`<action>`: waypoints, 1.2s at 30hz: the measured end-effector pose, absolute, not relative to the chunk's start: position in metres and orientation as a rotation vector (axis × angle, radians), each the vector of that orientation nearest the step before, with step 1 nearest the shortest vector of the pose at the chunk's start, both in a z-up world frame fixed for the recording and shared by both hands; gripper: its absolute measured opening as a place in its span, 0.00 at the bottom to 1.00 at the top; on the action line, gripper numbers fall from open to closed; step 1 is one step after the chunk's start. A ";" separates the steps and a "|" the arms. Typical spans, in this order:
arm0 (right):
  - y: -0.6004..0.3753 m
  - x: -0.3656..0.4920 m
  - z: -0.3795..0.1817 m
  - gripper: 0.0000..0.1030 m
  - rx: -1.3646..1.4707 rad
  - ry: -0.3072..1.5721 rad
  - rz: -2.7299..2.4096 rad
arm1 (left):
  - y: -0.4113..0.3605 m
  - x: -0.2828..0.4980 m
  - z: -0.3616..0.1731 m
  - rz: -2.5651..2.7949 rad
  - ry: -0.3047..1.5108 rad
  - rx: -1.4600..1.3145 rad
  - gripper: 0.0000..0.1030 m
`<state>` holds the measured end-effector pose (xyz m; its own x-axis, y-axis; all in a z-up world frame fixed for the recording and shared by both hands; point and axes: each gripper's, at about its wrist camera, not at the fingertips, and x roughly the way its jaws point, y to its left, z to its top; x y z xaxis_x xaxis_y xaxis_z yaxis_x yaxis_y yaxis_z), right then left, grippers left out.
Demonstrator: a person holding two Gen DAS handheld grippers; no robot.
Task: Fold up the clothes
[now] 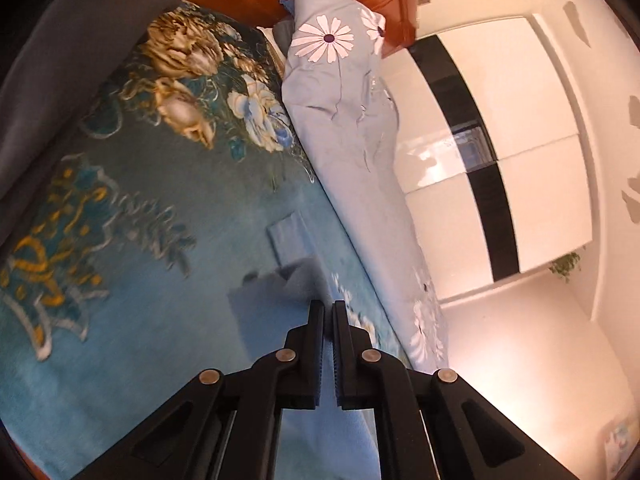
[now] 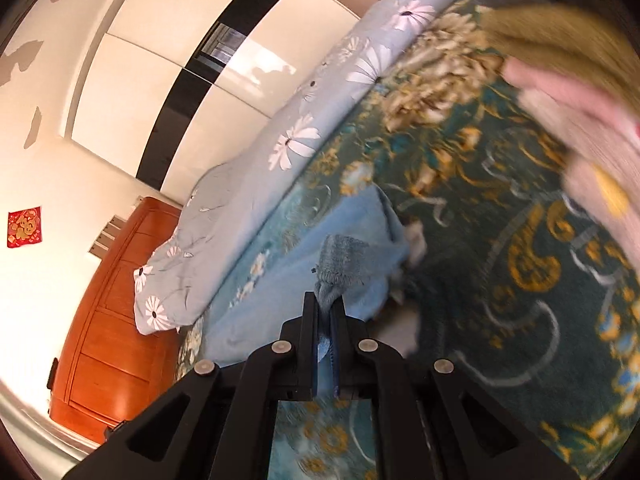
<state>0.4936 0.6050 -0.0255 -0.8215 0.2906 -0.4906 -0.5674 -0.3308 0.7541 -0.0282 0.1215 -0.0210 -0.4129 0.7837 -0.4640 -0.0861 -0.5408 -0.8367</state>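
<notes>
Blue cloth: a light blue knitted garment [image 2: 320,276] is lying on the bed's blanket, just beside the long bolster; in the right wrist view its ribbed edge is bunching up at the tong tips.
Landmark: the teal blanket [image 1: 132,264], patterned with gold and cream flowers, is covering the bed and carrying everything else.
Right tongs [image 2: 324,304]: they are clenching on the ribbed edge of the light blue knitted garment, the fabric sitting between the two black fingers and lifting a little off the blanket.
Left tongs [image 1: 328,312]: the fingers are standing nearly together with only a narrow gap; blue is showing in that gap, but I cannot tell whether they are gripping cloth or only hanging over it.
Blue cloth, left wrist view: a blurred pale blue fold [image 1: 288,236] is lying on the blanket just ahead of the left tongs.
Bolster: a grey-blue rolled quilt with white daisies [image 1: 344,112] is running along the blanket's far edge, towards the wardrobe.
Wardrobe: white glossy doors with a black stripe [image 1: 500,128] are standing beyond the quilt.
Headboard: orange-brown wood [image 2: 120,304] is rising at the end of the blanket.
Other clothes: blurred pink and tan garments [image 2: 560,92] are lying on the blanket, well apart from the blue one.
</notes>
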 end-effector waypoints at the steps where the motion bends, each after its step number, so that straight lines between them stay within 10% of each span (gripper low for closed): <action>1: 0.612 0.485 -0.021 0.05 -0.366 1.377 2.172 | 0.131 -0.037 -0.025 2.002 -1.005 -1.241 0.04; 15: 0.688 0.397 -0.052 0.05 -0.582 1.273 2.035 | 0.227 -0.127 -0.083 2.079 -0.648 -1.498 0.06; 18: 0.686 0.405 -0.065 0.05 -0.615 1.276 2.023 | 0.222 -0.120 -0.084 2.126 -0.456 -1.496 0.17; 21: 0.686 0.412 -0.073 0.05 -0.614 1.304 2.017 | 0.217 -0.116 -0.077 2.209 -0.303 -1.430 0.50; 27: 0.678 0.417 -0.072 0.06 -0.623 1.296 2.025 | 0.223 -0.124 -0.096 2.074 -0.267 -1.499 0.55; 30: 0.676 0.420 -0.071 0.06 -0.629 1.299 2.025 | 0.226 -0.118 -0.098 2.066 -0.240 -1.454 0.43; 32: 0.675 0.421 -0.070 0.06 -0.638 1.297 2.024 | 0.228 -0.113 -0.092 2.092 -0.190 -1.395 0.02; 36: 0.672 0.422 -0.060 0.06 -0.649 1.259 2.054 | 0.240 -0.112 -0.067 2.160 -0.096 -1.269 0.03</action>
